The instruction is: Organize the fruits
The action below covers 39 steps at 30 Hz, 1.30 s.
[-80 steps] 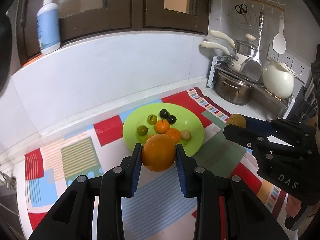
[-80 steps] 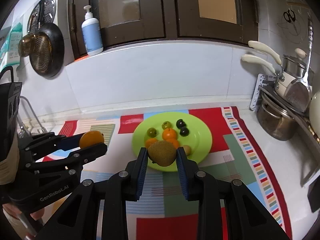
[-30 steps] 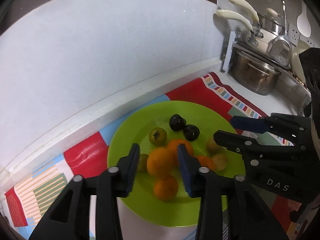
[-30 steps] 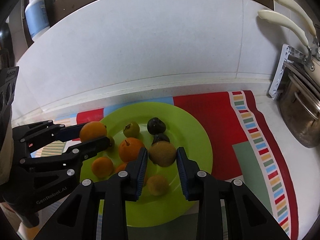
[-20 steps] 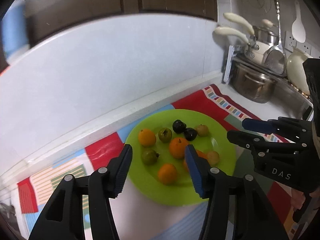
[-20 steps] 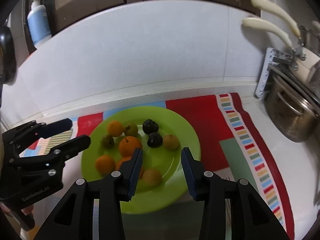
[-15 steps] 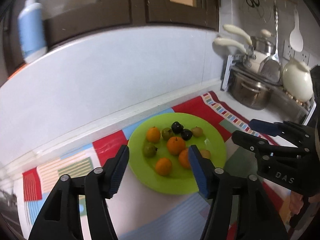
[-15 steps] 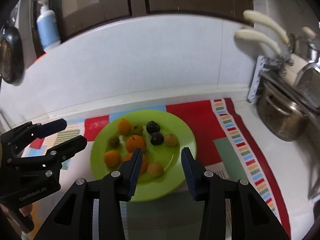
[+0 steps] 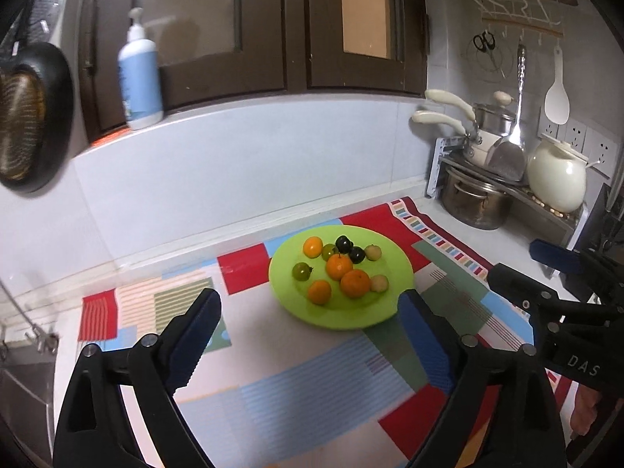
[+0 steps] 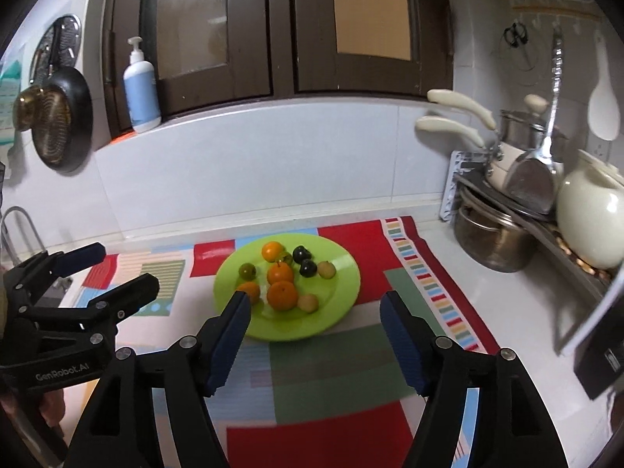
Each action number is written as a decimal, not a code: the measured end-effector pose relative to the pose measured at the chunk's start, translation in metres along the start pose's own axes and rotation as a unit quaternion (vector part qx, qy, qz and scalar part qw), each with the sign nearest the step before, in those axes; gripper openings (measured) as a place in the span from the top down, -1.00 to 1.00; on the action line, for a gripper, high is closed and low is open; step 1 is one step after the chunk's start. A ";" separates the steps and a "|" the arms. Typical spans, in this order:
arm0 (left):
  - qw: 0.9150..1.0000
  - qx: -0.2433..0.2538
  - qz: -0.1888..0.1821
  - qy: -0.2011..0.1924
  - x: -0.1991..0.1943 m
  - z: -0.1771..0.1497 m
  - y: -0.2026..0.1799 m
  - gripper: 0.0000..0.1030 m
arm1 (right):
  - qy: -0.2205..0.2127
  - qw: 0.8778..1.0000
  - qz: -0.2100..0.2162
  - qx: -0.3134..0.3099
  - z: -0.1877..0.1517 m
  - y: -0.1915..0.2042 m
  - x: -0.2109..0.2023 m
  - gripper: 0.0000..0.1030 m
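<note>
Left wrist: pot rack beside green plate.

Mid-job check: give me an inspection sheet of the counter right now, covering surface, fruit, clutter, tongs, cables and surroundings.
Surface: white counter under a patchwork mat.
Job's things: green plate on the mat holding nine fruits: four orange, two dark, two green, the rest pale.
Clutter: no loose fruit seen on the mat.
Tongs: left tongs and right tongs both opening, nothing between the jaws, apart from the plate.
Cables: nothing seen.
Surroundings: soap bottle on the ledge, pan on the wall, steel pot and cream jar on the rack side.
</note>
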State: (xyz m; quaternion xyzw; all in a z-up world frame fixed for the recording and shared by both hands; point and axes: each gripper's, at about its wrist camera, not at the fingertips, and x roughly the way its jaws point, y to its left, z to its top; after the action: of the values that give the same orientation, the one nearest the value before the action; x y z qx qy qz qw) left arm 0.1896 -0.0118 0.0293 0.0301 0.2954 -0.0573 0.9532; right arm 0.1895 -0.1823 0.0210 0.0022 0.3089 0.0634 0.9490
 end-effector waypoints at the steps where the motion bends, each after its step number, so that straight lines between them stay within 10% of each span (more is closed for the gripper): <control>1: 1.000 -0.001 0.001 -0.002 -0.006 -0.003 0.000 -0.84 | -0.003 1.000 -0.004 -0.001 -0.003 0.001 -0.007 -0.41; 39: 0.997 0.005 0.032 -0.066 -0.119 -0.038 -0.012 -1.00 | -0.040 0.999 0.011 -0.001 -0.041 0.022 -0.114 -0.42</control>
State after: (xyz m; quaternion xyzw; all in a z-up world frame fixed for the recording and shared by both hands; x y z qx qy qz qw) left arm 0.0693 -0.0096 0.0652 0.0401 0.2305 -0.0298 0.9718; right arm 0.0713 -0.1760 0.0562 0.0073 0.2710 0.0736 0.9597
